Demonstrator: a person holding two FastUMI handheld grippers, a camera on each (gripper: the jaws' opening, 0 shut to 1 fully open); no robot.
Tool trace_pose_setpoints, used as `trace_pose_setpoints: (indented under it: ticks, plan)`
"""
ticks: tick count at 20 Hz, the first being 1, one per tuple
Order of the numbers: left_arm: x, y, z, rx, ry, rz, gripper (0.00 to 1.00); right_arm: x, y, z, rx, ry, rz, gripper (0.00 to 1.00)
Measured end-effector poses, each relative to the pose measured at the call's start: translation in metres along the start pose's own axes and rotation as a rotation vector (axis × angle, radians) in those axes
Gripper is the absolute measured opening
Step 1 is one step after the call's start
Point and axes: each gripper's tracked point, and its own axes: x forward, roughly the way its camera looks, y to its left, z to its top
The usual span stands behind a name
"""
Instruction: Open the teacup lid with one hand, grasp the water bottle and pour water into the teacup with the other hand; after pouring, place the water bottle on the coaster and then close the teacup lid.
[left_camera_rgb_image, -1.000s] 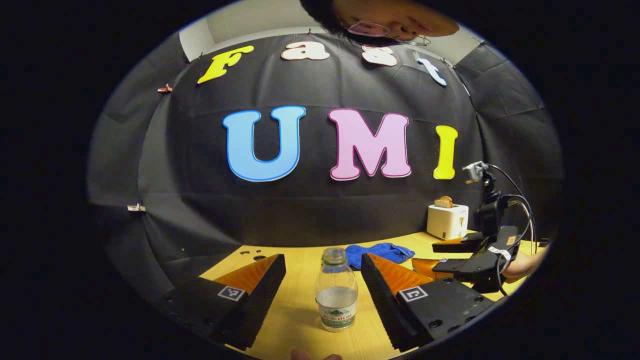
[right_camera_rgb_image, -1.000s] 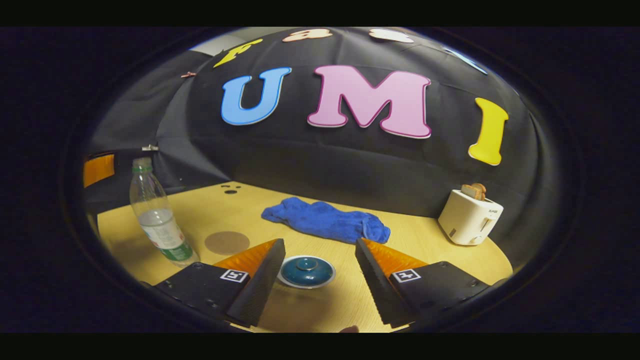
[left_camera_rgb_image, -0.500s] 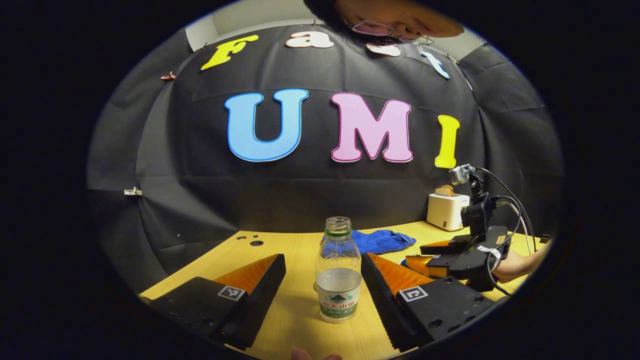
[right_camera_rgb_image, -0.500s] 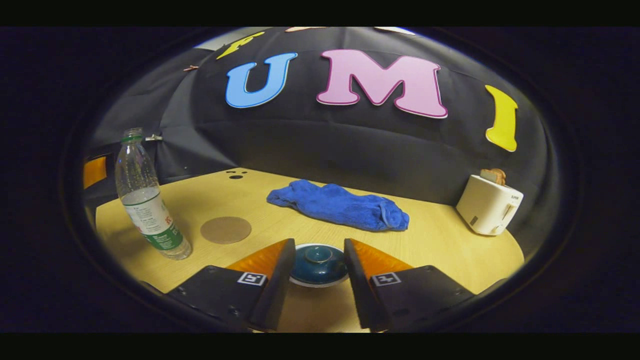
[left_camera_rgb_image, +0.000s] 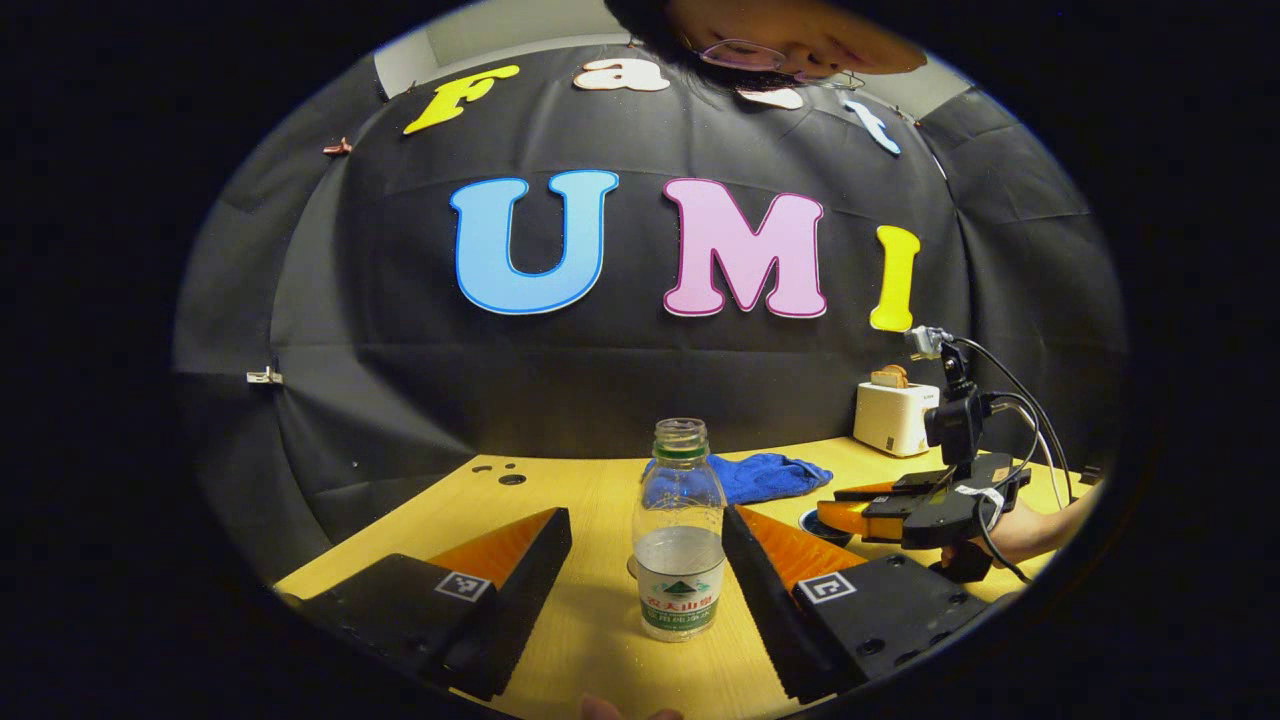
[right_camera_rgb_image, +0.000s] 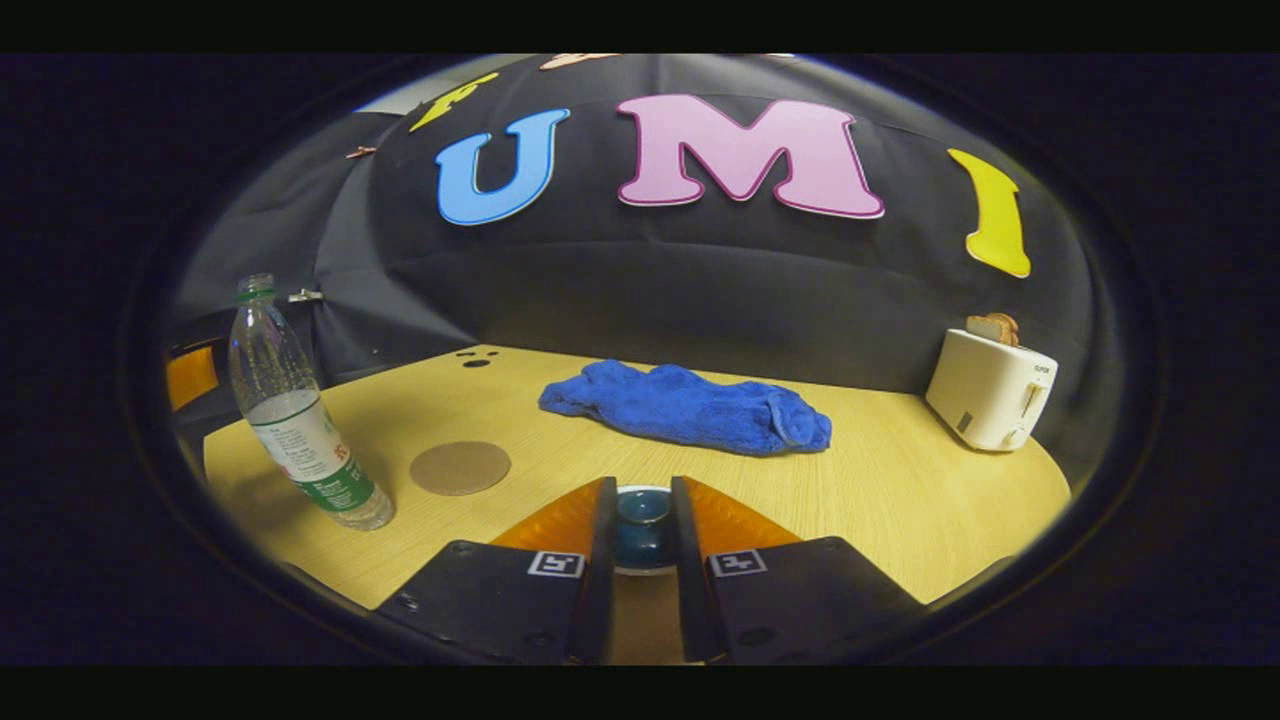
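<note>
In the right gripper view, the right hand-held gripper (right_camera_rgb_image: 640, 535) has its fingers drawn narrow around the teacup lid (right_camera_rgb_image: 641, 520) at bottom centre of the counter (right_camera_rgb_image: 900, 490); actual contact cannot be told. In the left gripper view, the left hand-held gripper (left_camera_rgb_image: 645, 555) stands wide, the water bottle (left_camera_rgb_image: 680, 535) upright between its fingers, untouched. The coaster (right_camera_rgb_image: 460, 467) lies lower left, near the bottle.

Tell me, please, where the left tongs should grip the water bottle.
Grip the water bottle on its straight lower body, around the label, coming level from the front. It stands upright between the open left tongs, and its neck narrows higher up.
</note>
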Motion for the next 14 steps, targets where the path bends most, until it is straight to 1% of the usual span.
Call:
trace_pose_setpoints:
  ticks: [1, 2, 3, 4, 7, 8, 9, 14]
  plan:
    - [0.002, 0.0, -0.004, 0.002, 0.007, -0.003, 0.95, 0.001, 0.0, 0.0, 0.0, -0.001, -0.001, 0.21]
    - [0.003, -0.002, -0.006, 0.004, 0.012, -0.01, 0.95, 0.0, 0.0, 0.001, 0.0, -0.004, -0.001, 0.27]
    - [0.004, -0.005, -0.011, 0.006, 0.018, -0.023, 0.99, -0.001, 0.0, 0.005, 0.003, -0.016, 0.002, 0.31]
    - [0.006, -0.008, -0.015, 0.009, 0.028, -0.037, 0.96, -0.002, 0.0, 0.013, 0.003, -0.042, 0.002, 0.27]
    - [0.011, -0.012, -0.031, 0.01, 0.053, -0.056, 0.96, -0.009, -0.005, 0.035, -0.015, -0.09, -0.004, 0.26]
    - [0.016, -0.014, -0.038, 0.005, 0.066, -0.062, 0.99, -0.012, -0.008, 0.04, -0.02, -0.101, -0.009, 0.26]
    - [0.019, -0.015, -0.042, 0.004, 0.075, -0.064, 0.96, -0.018, -0.011, 0.047, -0.024, -0.116, -0.014, 0.26]
    - [0.044, -0.024, -0.064, 0.003, 0.105, -0.083, 0.96, -0.042, -0.031, 0.061, -0.03, -0.14, -0.044, 0.26]
